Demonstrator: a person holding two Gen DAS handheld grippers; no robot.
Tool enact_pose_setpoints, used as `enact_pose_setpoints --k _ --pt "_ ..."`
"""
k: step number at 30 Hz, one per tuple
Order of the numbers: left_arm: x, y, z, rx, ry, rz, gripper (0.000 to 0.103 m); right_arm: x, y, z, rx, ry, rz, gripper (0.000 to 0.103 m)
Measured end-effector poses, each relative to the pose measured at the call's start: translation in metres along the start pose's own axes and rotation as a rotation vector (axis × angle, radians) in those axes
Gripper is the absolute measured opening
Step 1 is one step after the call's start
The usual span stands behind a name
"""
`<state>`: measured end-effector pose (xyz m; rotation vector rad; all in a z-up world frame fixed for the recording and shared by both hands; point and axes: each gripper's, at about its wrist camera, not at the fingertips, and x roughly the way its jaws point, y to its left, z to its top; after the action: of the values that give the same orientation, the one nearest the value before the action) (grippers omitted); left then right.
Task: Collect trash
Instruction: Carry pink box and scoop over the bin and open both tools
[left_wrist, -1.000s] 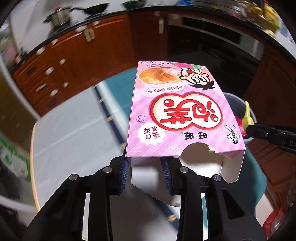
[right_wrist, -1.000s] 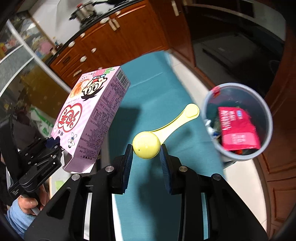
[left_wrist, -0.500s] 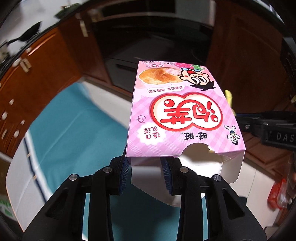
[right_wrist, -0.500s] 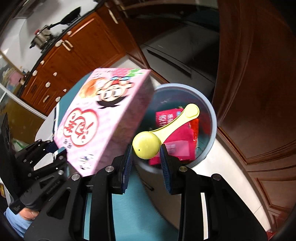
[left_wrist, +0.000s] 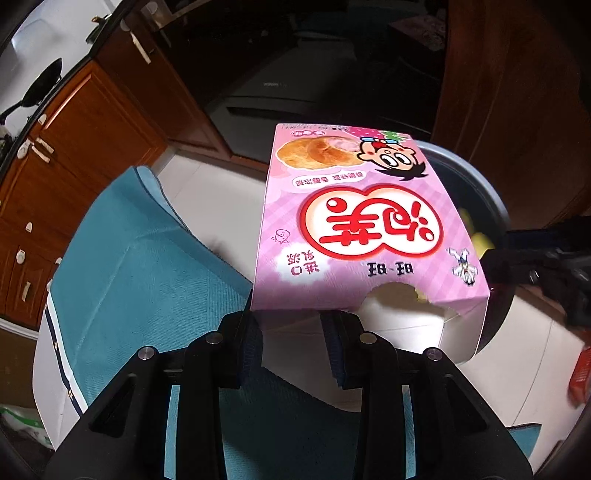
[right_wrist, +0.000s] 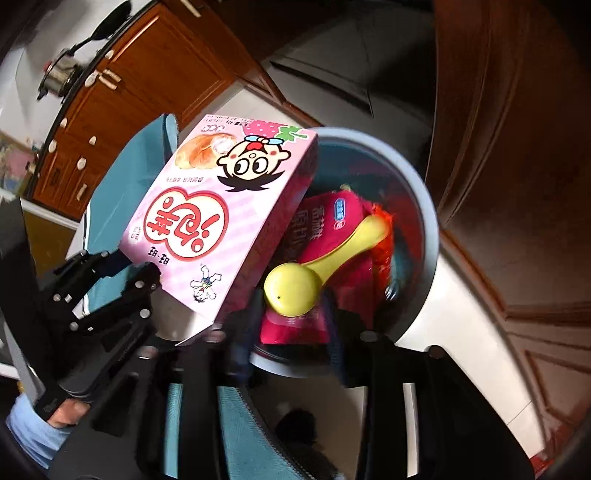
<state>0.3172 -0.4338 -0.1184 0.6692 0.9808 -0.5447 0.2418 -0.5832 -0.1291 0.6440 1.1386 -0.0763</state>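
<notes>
Left wrist: "旺旺" on pink box (left_wrist: 354, 229)

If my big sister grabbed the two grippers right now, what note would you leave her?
Left gripper: clamped on the open end of the pink snack box, which hangs partly over the grey bin.
Right gripper: its jaws are opening above the bin; the yellow spoon sits between them, apparently coming loose.
Already in the bin: a red packet and other wrappers.
Left to do: let the spoon drop, then move the box fully over the bin and release it. Check the teal cloth for more trash.
</notes>
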Motion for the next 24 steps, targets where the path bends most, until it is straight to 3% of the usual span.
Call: enact_pose_setpoints --k 2,6,8,10,11,12,13,15,24 --pt "0.000 -0.003 0.001 0.008 -0.005 -0.008 0.034 -0.006 -0.005 -0.002 0.011 -0.027 0.002 0.074" --pt "-0.001 -0.015 0.002 0.036 -0.009 -0.017 0.034 -0.018 -0.013 -0.005 0.032 -0.045 -0.024 0.077" --pt "0.001 -0.021 0.005 0.052 -0.010 -0.029 0.035 -0.023 -0.016 -0.006 0.045 -0.048 -0.041 0.085" --pt "0.000 -0.030 0.009 0.083 -0.008 -0.062 0.039 -0.030 -0.021 -0.008 0.056 -0.059 -0.047 0.092" --pt "-0.001 -0.033 0.008 0.095 -0.007 -0.061 0.049 -0.032 -0.023 -0.008 0.059 -0.062 -0.059 0.094" --pt "-0.002 -0.038 0.008 0.112 -0.011 -0.053 0.063 -0.035 -0.025 -0.009 0.063 -0.064 -0.070 0.095" --pt "-0.006 -0.044 0.007 0.134 -0.030 -0.033 0.068 -0.037 -0.028 -0.009 0.066 -0.066 -0.080 0.096" --pt "-0.010 -0.048 0.005 0.156 -0.052 -0.012 0.069 -0.041 -0.032 -0.010 0.075 -0.072 -0.082 0.096" --pt "-0.024 -0.036 0.000 0.085 -0.046 -0.076 0.070 -0.044 -0.032 -0.016 0.102 -0.054 -0.087 0.096"
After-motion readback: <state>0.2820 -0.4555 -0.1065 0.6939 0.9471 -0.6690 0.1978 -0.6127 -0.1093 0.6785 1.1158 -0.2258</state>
